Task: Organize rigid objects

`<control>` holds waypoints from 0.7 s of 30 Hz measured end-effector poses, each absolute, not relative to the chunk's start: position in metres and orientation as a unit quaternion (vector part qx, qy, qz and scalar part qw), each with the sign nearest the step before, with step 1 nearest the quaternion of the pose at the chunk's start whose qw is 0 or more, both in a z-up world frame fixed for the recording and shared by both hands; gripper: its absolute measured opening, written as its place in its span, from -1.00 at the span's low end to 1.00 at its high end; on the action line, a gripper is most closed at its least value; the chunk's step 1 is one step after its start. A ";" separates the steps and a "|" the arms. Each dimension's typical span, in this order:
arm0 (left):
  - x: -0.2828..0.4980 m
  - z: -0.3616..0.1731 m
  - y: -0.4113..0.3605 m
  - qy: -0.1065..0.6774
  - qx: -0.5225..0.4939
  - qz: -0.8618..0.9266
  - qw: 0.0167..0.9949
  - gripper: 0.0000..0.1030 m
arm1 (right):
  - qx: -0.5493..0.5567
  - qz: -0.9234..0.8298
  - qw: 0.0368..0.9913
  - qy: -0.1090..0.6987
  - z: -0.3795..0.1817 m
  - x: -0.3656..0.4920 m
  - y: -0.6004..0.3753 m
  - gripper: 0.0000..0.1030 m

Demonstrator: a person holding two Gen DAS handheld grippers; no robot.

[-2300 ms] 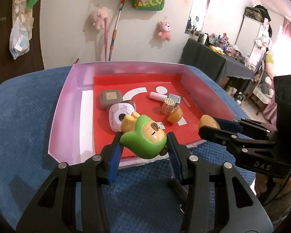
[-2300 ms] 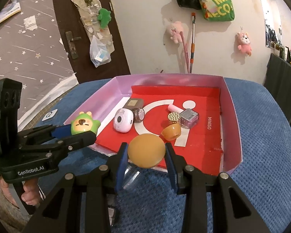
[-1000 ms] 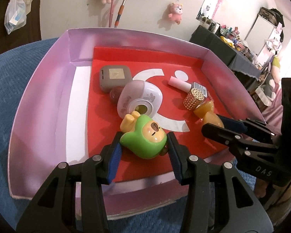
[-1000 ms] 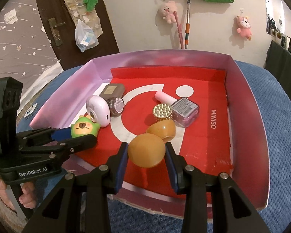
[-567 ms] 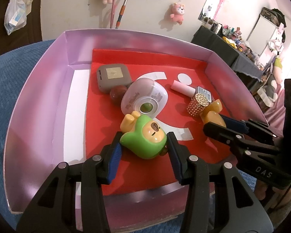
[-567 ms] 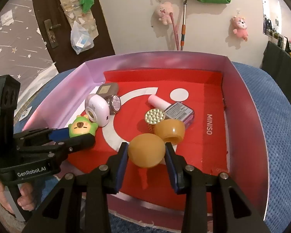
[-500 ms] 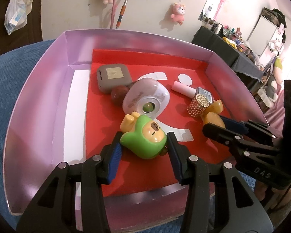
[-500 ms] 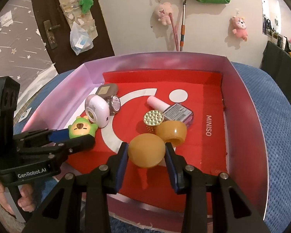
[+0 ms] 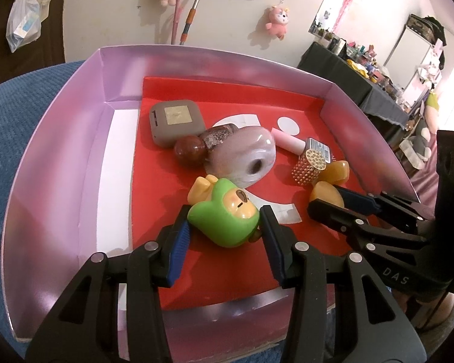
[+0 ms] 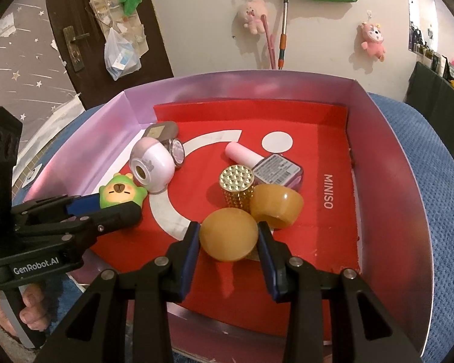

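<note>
Since two seconds ago I have carried both loads over the near wall into the box (image 9: pixel 60 139): left gripper (image 9: pixel 224 227) pinching the green bear toy (image 9: pixel 224 220), right gripper (image 10: pixel 228 236) pinching the amber dome (image 10: pixel 228 234), both low over the red floor, release pending.

The white toy camera (image 9: pixel 242 154) is blurred; the brown-capped bottle (image 9: pixel 205 145) lies half hidden behind it.

Evenly bright indoor light, pinkish glare at the left view's right edge, strong fisheye bending, dark corners.
</note>
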State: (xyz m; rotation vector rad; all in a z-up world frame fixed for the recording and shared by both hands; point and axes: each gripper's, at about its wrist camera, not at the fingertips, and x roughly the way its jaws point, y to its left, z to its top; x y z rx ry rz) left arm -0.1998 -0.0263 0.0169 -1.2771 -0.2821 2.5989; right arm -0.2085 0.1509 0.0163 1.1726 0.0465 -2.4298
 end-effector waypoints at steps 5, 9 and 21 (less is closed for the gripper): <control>-0.200 0.017 -0.027 -0.095 -0.436 0.887 0.116 -0.17 | 0.424 -0.878 0.220 0.017 0.016 -0.208 0.151 -0.22; -0.199 0.017 -0.026 -0.094 -0.436 0.888 0.116 -0.17 | 0.424 -0.878 0.220 0.017 0.016 -0.208 0.151 -0.22; -0.200 0.017 -0.026 -0.093 -0.436 0.888 0.116 -0.17 | 0.424 -0.879 0.218 0.021 0.015 -0.209 0.150 -0.22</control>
